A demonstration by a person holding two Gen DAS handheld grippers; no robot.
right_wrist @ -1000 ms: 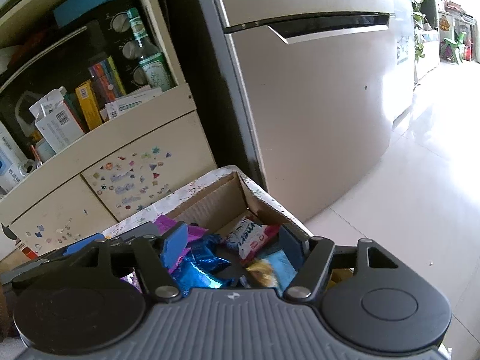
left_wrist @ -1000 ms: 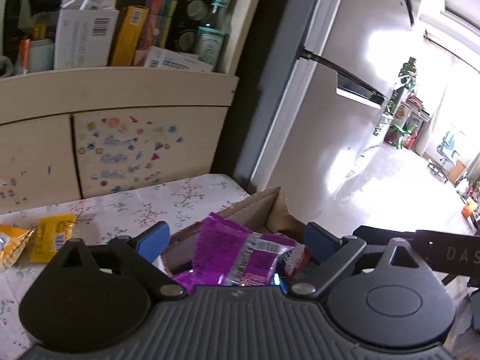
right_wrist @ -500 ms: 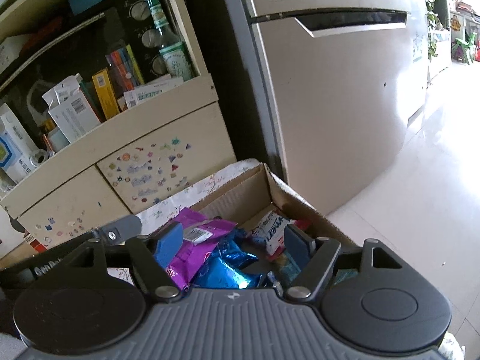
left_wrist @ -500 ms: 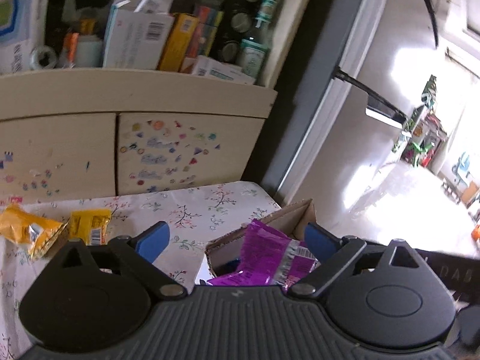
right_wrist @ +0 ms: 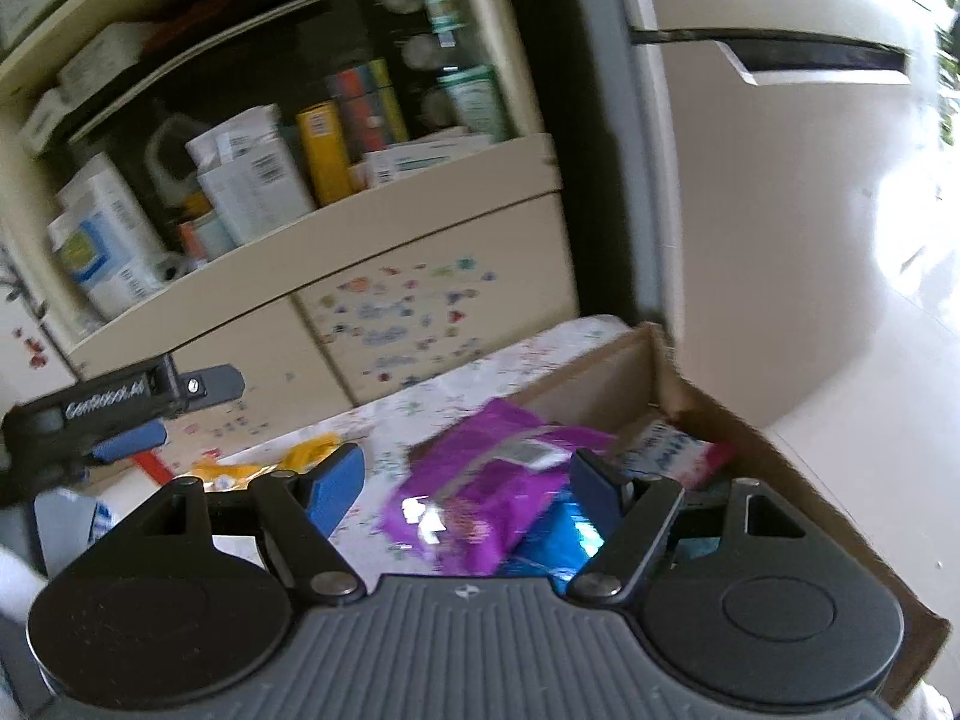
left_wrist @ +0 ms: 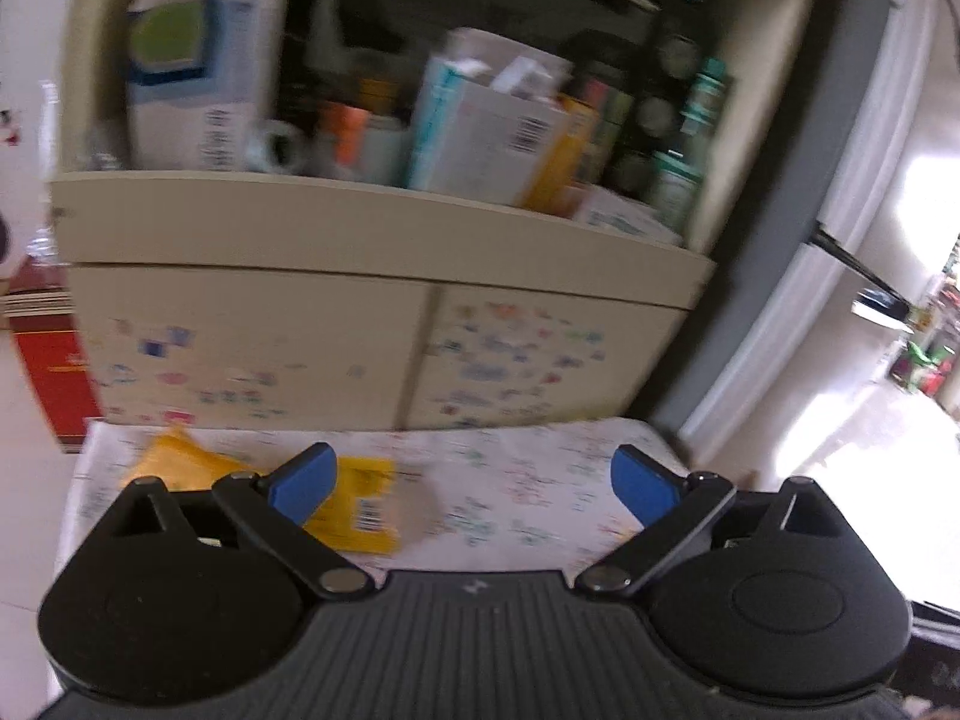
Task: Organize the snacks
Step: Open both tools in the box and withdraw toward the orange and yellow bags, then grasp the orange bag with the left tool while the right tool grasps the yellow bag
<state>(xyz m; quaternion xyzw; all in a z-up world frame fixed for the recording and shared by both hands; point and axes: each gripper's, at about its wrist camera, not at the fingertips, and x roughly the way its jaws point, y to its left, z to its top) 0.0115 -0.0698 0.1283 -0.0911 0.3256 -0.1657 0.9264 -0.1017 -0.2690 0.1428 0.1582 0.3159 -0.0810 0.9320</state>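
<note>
In the left wrist view my left gripper (left_wrist: 471, 483) is open and empty above the floral tablecloth (left_wrist: 510, 480). Two yellow snack packets (left_wrist: 366, 510) lie on the cloth by its left finger. In the right wrist view my right gripper (right_wrist: 468, 483) is open and empty over the cardboard box (right_wrist: 750, 420). A purple packet (right_wrist: 480, 492) lies on the box's left edge, over a blue packet (right_wrist: 564, 534) and beside a pink-white one (right_wrist: 678, 450). The left gripper (right_wrist: 120, 414) shows at the left, with the yellow packets (right_wrist: 300, 456) below it.
A beige cabinet (left_wrist: 384, 300) with stickers stands behind the table, its shelf crowded with boxes and bottles (left_wrist: 492, 138). A fridge (right_wrist: 780, 180) stands to the right. A red mat (left_wrist: 54, 378) lies on the floor at the left.
My left gripper has swung left, away from the box and purple packet, to face the yellow packets. My right gripper has shifted left a little; the purple packet now lies in the box.
</note>
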